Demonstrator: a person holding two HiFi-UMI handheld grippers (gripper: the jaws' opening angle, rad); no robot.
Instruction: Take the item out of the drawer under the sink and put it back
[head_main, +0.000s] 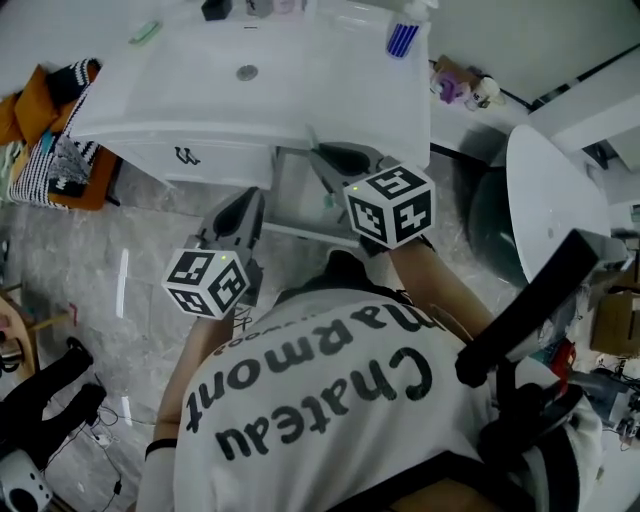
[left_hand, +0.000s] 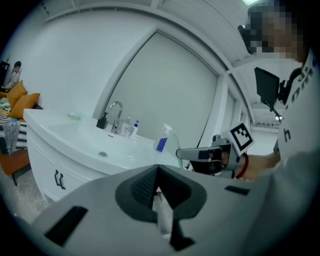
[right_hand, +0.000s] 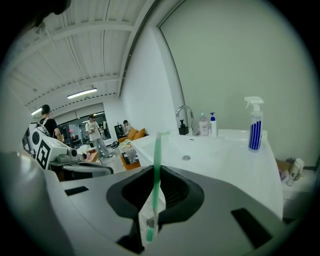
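My right gripper (right_hand: 156, 169) is shut on a green toothbrush (right_hand: 157, 150) in a clear wrapper; its handle sticks straight out past the jaw tips. In the head view this gripper (head_main: 335, 160) is raised just under the front edge of the white sink (head_main: 250, 100), above the open space in the cabinet below. My left gripper (left_hand: 158, 170) has its jaws together, and nothing sticks out of them. It hangs lower and to the left (head_main: 240, 215), in front of the cabinet. Whether the drawer stands open I cannot tell.
A cabinet door with a dark handle (head_main: 186, 155) is at the left under the sink. A blue-striped spray bottle (head_main: 403, 35) stands on the sink's right corner, with a faucet (right_hand: 186, 117) and small bottles at the back. A white round fixture (head_main: 550, 210) is at the right.
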